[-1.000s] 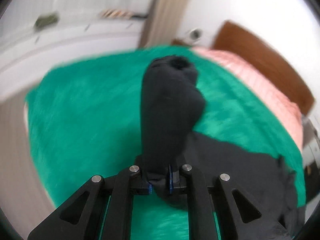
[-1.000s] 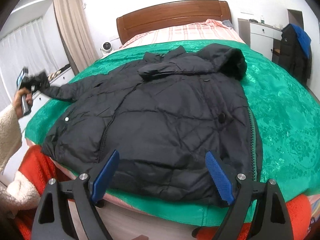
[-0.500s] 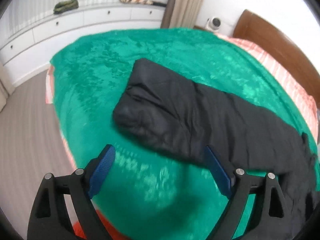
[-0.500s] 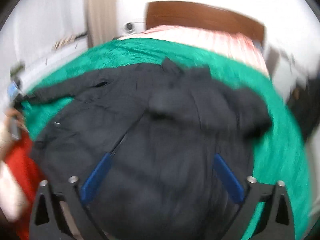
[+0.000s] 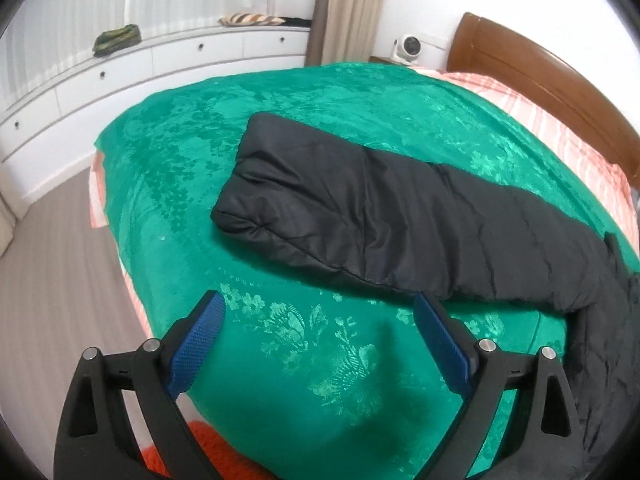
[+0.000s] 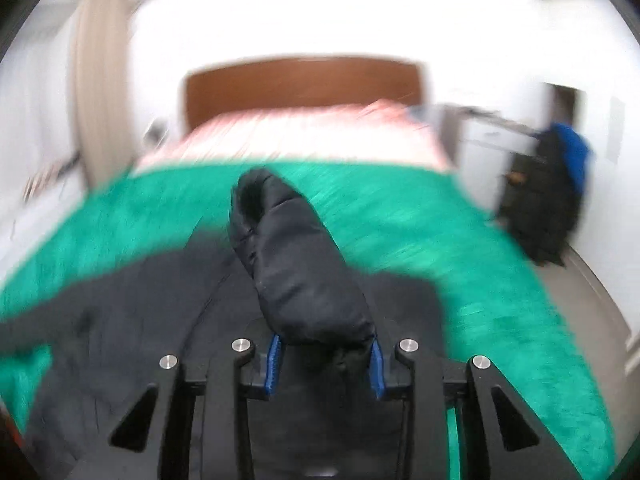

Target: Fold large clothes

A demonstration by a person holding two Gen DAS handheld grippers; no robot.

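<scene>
Black padded jacket (image 6: 132, 320) lies spread on the green patterned bedspread (image 5: 328, 92) of a bed with a brown wooden headboard (image 5: 532, 68). Left wrist view: one sleeve (image 5: 376, 208) lies flat and straight across the bedspread, cuff end toward the white drawer unit (image 5: 120, 68), the other end running off to the jacket body at frame right. Left gripper (image 5: 320, 344) hovers just short of the sleeve, blue-padded fingers spread wide, nothing between them. Right wrist view, heavily motion-blurred: right gripper (image 6: 325, 364) is clamped on the other sleeve (image 6: 292, 256), which rises bunched from between the blue pads (image 6: 273, 364) and points toward the headboard, lifted off the jacket body below. Beige curtain (image 5: 352, 8) hangs by the wall; small white camera (image 5: 408, 46) stands beside the headboard. Dark garment with blue lining (image 6: 556, 192) hangs at right of the bed.
</scene>
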